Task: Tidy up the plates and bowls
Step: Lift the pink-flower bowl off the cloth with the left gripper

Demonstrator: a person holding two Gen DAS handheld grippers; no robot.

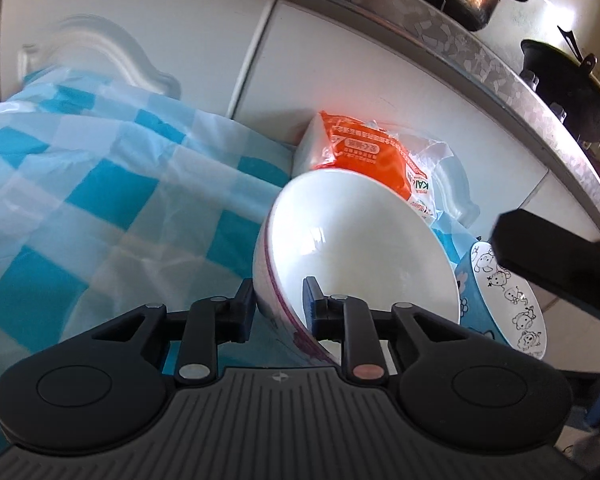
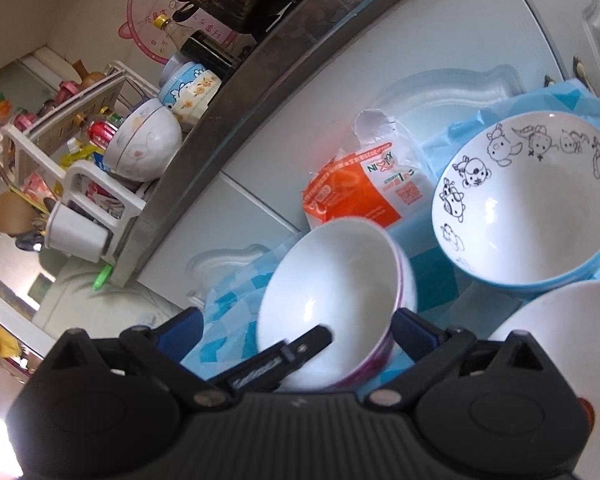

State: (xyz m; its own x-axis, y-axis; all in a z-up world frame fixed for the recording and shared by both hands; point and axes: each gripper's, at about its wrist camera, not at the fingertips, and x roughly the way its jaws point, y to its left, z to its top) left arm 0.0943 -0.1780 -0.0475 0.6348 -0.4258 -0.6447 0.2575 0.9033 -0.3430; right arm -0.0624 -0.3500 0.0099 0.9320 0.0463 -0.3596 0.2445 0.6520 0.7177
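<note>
Left hand-held gripper [image 1: 278, 304] clamped on white bowl [image 1: 356, 240] rim, right hand-held gripper [image 2: 296, 330] wide open

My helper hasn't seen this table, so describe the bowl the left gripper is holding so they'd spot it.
On the blue checked tablecloth, before the orange packet, it is the tilted bowl clamped by its rim. Plain white inside with a purple band outside, unlike the cartoon bowl.

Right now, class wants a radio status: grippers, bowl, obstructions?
Left gripper shut on purple-trimmed bowl rim, bowl tilted. Right gripper open, empty. Cartoon bowl close beside, orange packet behind.
</note>
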